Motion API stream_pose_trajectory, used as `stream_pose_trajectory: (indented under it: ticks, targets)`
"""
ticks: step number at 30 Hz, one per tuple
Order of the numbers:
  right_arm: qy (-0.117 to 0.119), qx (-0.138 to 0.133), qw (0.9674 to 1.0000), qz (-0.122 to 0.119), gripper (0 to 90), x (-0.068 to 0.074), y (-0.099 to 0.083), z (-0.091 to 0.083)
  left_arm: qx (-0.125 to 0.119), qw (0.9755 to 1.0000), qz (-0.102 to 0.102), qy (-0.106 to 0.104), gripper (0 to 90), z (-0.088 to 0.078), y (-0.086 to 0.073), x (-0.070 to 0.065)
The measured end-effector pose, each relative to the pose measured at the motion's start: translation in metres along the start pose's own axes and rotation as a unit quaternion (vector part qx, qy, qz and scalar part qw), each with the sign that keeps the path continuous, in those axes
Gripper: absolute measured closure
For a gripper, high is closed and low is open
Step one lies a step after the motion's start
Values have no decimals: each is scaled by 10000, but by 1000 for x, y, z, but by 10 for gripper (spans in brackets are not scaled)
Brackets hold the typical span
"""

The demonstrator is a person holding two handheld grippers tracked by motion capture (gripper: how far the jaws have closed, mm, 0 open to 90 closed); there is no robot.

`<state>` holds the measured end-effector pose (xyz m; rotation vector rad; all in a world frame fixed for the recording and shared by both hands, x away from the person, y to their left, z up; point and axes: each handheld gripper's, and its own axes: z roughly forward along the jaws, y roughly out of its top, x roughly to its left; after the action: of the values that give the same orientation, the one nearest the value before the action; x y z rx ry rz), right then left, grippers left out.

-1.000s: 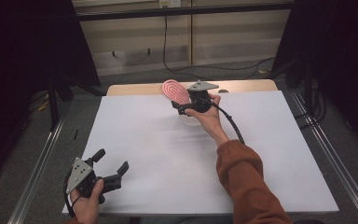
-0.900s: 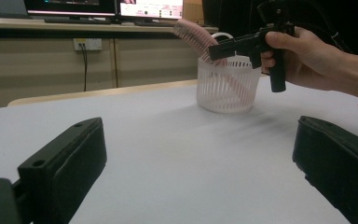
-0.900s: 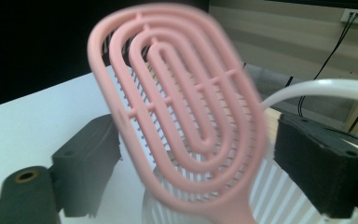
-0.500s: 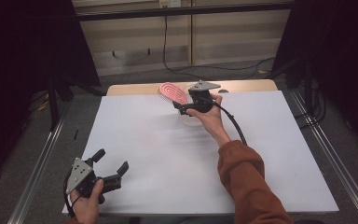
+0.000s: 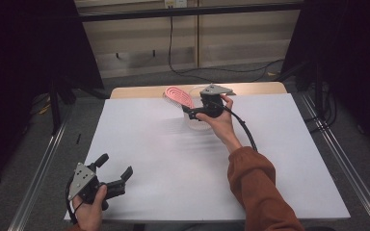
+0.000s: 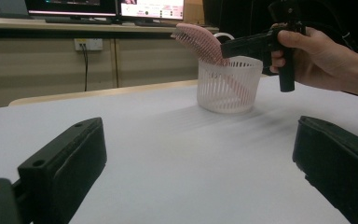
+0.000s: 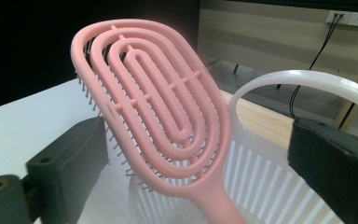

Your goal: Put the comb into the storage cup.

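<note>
A lab setup here: white table (image 5: 149, 144) on metal rails (image 5: 38, 168), monitors (image 6: 107, 7) at twelve o'clock, cables (image 5: 183, 67) trailing.

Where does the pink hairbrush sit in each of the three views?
High view: pink hairbrush at the table's far edge, top centre, leaning out of the white basket.
Left gripper view: upper centre, head tilted left above the basket.
Right gripper view: large, centre, between the two black jaws.
Shared landmark: the white basket, whose rim rises behind the brush.
</note>
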<state>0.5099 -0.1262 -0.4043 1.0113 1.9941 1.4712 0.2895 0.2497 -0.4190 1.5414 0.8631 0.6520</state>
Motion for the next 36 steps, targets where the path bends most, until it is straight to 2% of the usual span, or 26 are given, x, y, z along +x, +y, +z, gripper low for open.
stream_pose_trajectory:
  ticks: [7, 15, 28, 36]
  targets:
    - [-105, -119, 9999, -61, 10, -1, 5, -7, -18, 10000, 2, -4, 28, 0, 0, -1]
    - [-102, -185, 9997, -84, 12, 1, 8, -13, -23, 10000, 7, 5, 29, 0, 0, -1]
    - [-317, -281, 9990, -126, 10, -2, 12, -29, -26, 10000, 18, 23, 29, 2, -1, -1]
    - [-356, -389, 9986, -32, 9, -5, 13, -42, -44, 10000, 14, 76, 27, 3, -1, -1]
